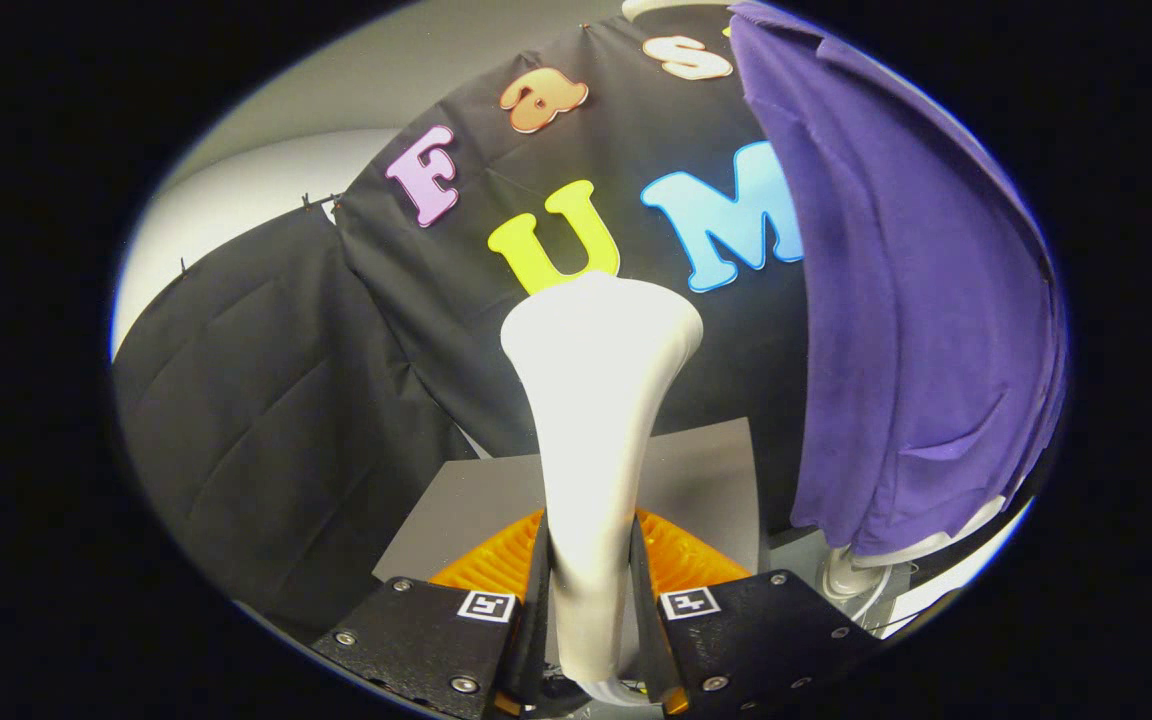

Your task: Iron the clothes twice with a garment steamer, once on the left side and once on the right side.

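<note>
Your gripper [591, 590] is pinching the white garment steamer [596, 400] by its narrow handle, with one finger [534, 590] pressed against each side of it. The steamer stands up between the fingers and widens into a broad, rounded head just ahead of them. That head is in open air, apart from the cloth beside it. Behind the handle you can see a grey worktop [706, 470], its flat surface running back toward the booth's black cloth wall [266, 400]. The purple garment [916, 300] hangs to the right of the steamer head, draped in loose vertical folds, with its lower hem ending above a pale rounded stand [851, 572]. A thin white cord [876, 600] curls near that stand. Beyond the black cloth, on the left, a pale wall [256, 180] shows.
</note>
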`<state>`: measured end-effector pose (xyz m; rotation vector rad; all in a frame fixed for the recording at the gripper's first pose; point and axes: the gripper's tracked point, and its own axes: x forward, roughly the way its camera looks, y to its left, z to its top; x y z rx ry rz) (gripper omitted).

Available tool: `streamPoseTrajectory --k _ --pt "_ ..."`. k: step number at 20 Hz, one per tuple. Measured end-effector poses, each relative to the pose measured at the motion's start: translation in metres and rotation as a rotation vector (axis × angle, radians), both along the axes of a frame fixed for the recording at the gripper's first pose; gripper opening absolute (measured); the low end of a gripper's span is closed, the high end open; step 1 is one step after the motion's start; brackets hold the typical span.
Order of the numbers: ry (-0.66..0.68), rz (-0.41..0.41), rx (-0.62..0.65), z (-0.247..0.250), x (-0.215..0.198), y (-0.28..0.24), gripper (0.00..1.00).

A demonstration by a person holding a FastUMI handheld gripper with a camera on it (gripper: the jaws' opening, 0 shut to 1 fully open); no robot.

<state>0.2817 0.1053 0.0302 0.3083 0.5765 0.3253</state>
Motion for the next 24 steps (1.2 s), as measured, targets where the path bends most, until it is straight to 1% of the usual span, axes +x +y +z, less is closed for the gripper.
streamPoseTrajectory --k 3,7,13,16,18,21,24 --pt "-0.021 -0.023 -0.005 -0.004 -0.043 -0.016 0.38" --pt "-0.051 -0.079 -0.032 -0.016 -0.100 -0.040 0.38" --pt "-0.107 -0.117 -0.059 -0.022 -0.185 -0.058 0.38" --pt "-0.100 -0.125 -0.044 -0.016 -0.204 -0.068 0.38" --pt "-0.131 -0.149 -0.050 0.000 -0.212 -0.082 0.38" --pt "-0.204 -0.172 -0.058 0.036 -0.208 -0.095 0.38" --pt "-0.270 -0.188 -0.066 0.076 -0.192 -0.109 0.38"
